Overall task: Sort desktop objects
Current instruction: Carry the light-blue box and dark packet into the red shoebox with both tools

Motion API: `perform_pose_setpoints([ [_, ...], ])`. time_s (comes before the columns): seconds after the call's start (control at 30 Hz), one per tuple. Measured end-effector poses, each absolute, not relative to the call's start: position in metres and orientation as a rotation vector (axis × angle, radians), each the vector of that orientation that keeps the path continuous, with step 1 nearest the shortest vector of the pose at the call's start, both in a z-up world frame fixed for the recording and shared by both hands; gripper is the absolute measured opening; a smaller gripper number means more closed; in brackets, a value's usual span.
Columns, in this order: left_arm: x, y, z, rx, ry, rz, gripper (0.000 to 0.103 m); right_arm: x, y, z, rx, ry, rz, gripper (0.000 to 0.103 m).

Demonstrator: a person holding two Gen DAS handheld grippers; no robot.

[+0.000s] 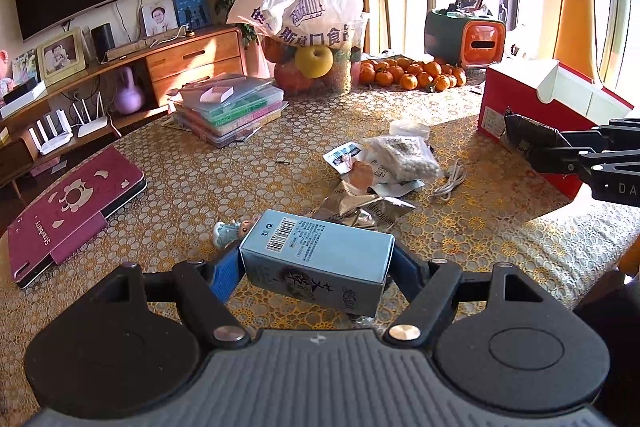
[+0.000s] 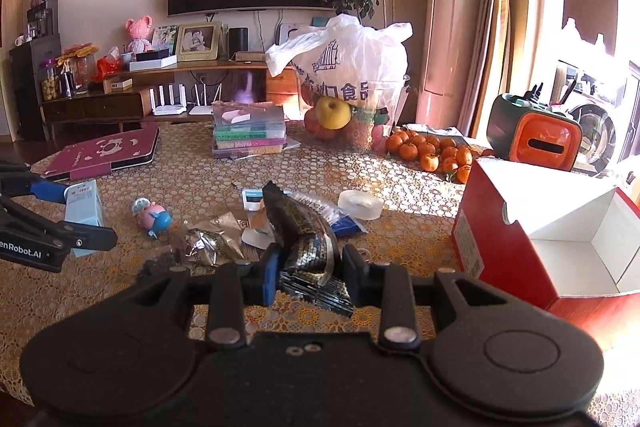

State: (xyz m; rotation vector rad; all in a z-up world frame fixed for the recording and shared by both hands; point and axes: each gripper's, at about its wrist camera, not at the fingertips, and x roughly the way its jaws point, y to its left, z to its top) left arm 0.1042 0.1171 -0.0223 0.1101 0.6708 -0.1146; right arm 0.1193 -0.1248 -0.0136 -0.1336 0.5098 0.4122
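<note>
We have both tools loaded: our left gripper [image 1: 316, 267] pinches the pale blue carton [image 1: 320, 259] across its long sides, lifted clear of the patterned table [image 1: 192, 187] and tilted with its barcoded end pointing away, while our right gripper [image 2: 310, 271] is pressed onto a dark crumpled foil wrapper [image 2: 304, 239], holding it up near the red box [image 2: 520, 227] whose white inside stands open just to the right. The carton looks light and stiff — thin card that will dent if we squeeze harder, and its smooth faces may let it swivel between the pads, so a hold nearer its middle seems safest. The wrapper is soft, nearly weightless and slick; it crushes rather than resists, so we judge the grip should stay on the bunched part, not a loose edge. Still on the table are a silver foil packet [image 2: 208, 243], a clear bag of white beads [image 1: 404, 159], a roll of clear tape [image 2: 360, 205], a white cable [image 1: 450, 181] and a small blue-and-pink toy figure [image 2: 152, 215]. The beads would shift and sag when lifted; the tape is rigid and best taken across its rim. The open box looks the likely place for both held items, though we cannot be sure.
</note>
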Motion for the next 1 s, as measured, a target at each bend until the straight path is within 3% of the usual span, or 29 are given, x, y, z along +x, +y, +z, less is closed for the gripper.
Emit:
perform_pose_setpoints([
  [1.0, 0.129, -0.075, 0.060, 0.128, 0.625, -0.379, 0.076, 0.111, -0.267, 0.049, -0.013, 0.446, 0.319, 0.032],
])
